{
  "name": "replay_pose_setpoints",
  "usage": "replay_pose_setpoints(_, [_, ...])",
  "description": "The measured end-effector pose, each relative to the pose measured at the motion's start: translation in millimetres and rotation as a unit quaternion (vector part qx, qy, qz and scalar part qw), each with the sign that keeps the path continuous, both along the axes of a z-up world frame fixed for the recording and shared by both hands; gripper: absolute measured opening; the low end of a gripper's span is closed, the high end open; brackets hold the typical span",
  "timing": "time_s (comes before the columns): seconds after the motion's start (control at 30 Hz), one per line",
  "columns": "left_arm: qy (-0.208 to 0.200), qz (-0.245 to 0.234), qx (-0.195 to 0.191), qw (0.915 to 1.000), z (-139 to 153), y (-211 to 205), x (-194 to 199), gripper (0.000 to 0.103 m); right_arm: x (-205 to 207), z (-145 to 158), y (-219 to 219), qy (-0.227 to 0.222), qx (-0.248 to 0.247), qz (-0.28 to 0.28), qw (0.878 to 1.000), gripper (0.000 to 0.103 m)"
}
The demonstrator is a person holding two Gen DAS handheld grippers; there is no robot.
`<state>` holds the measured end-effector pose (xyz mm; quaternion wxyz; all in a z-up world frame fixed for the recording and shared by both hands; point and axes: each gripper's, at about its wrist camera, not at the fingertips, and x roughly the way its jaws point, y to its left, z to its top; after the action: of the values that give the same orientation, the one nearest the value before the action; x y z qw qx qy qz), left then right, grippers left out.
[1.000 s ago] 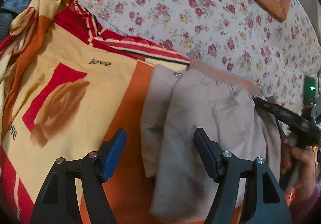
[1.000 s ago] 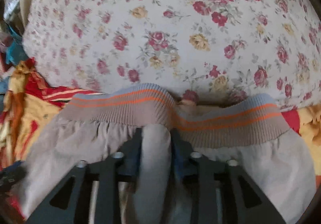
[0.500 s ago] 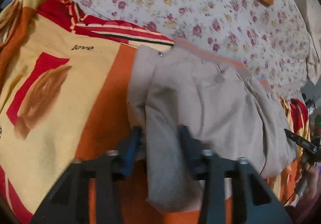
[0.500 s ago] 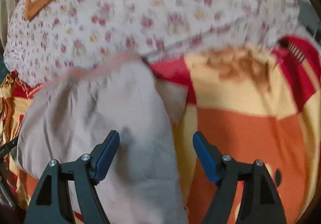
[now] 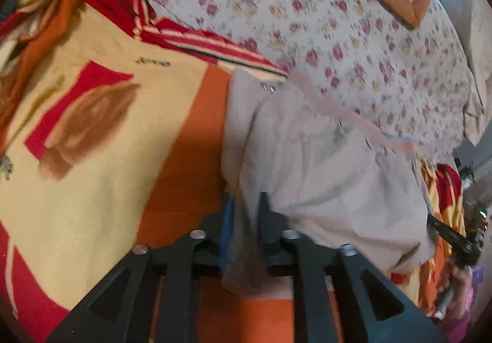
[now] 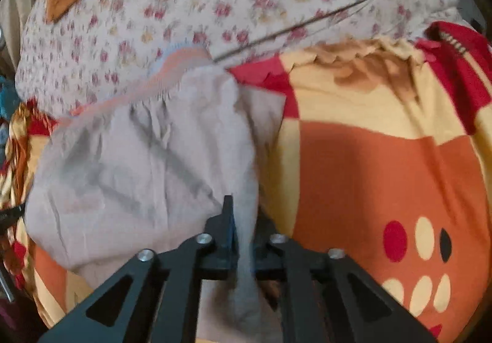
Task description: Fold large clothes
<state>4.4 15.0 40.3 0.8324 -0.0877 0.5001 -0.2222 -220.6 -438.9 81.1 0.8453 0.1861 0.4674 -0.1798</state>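
A beige garment [image 5: 323, 164] with an orange-striped ribbed waistband [image 5: 344, 115] lies partly folded on an orange, yellow and red blanket [image 5: 101, 140]. My left gripper [image 5: 244, 217] is shut on the garment's near left edge. In the right wrist view the same garment [image 6: 138, 177] fills the left half, its waistband [image 6: 172, 69] at the far side. My right gripper [image 6: 244, 229] is shut on the garment's near right edge. The right gripper also shows at the right edge of the left wrist view [image 5: 452, 238].
A white quilt with red flowers [image 5: 338, 20] bulges just behind the garment; it also shows in the right wrist view [image 6: 200, 4]. The blanket [image 6: 384, 173] stretches out to the right of the garment, with coloured ovals near the front.
My left gripper moved in and closed on the garment's left edge. My right gripper let go of the waistband area, opened, shifted right and closed on the garment's near right edge.
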Motion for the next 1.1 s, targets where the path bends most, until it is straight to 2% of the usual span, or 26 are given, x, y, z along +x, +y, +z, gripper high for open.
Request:
replay_pose_setpoints(0.03, [-0.007,0.005,0.01,0.9999,3,-1,-1,0.027,-1,5,0,-0.005,-0.003,-0.011,1.0,0.038])
replay_pose_setpoints(0.07, [-0.013,0.008,0.018,0.9997,6,-2,-2,0.03,-4,16,3,-0.02,-0.005,-0.025,0.999,0.046])
replay_pose_setpoints(0.17, [-0.04,0.011,0.044,0.9982,13,-10,-5,0.032,0,38,17,-0.049,0.001,-0.01,0.999,0.046])
replay_pose_setpoints(0.27, [-0.056,0.01,0.063,0.9964,16,-16,-6,0.032,24,50,51,-0.071,0.016,0.048,0.996,0.045])
replay_pose_setpoints(0.37, [-0.058,0.01,0.069,0.9959,15,-21,-6,0.032,53,42,85,-0.064,0.022,0.101,0.993,0.045])
replay_pose_setpoints(0.5, [-0.068,0.009,0.086,0.9939,14,-28,-7,0.033,98,18,127,-0.047,-0.005,0.149,0.988,0.045])
replay_pose_setpoints(0.63, [-0.076,-0.004,0.113,0.9907,7,-38,-6,0.035,127,1,152,-0.038,-0.019,0.167,0.985,0.045])
replay_pose_setpoints(0.8, [-0.074,-0.01,0.122,0.9897,0,-43,-3,0.038,163,-37,171,0.008,-0.09,0.168,0.982,0.046])
replay_pose_setpoints(0.9, [-0.073,-0.008,0.126,0.9894,-2,-44,-2,0.041,166,-50,168,0.007,-0.096,0.166,0.981,0.047])
replay_pose_setpoints(1.0, [-0.077,-0.007,0.132,0.9882,-3,-45,-4,0.043,163,-44,167,0.013,-0.087,0.171,0.981,0.047])
replay_pose_setpoints(1.1, [-0.08,-0.005,0.111,0.9906,3,-41,-7,0.043,149,-30,162,-0.001,-0.059,0.161,0.985,0.047])
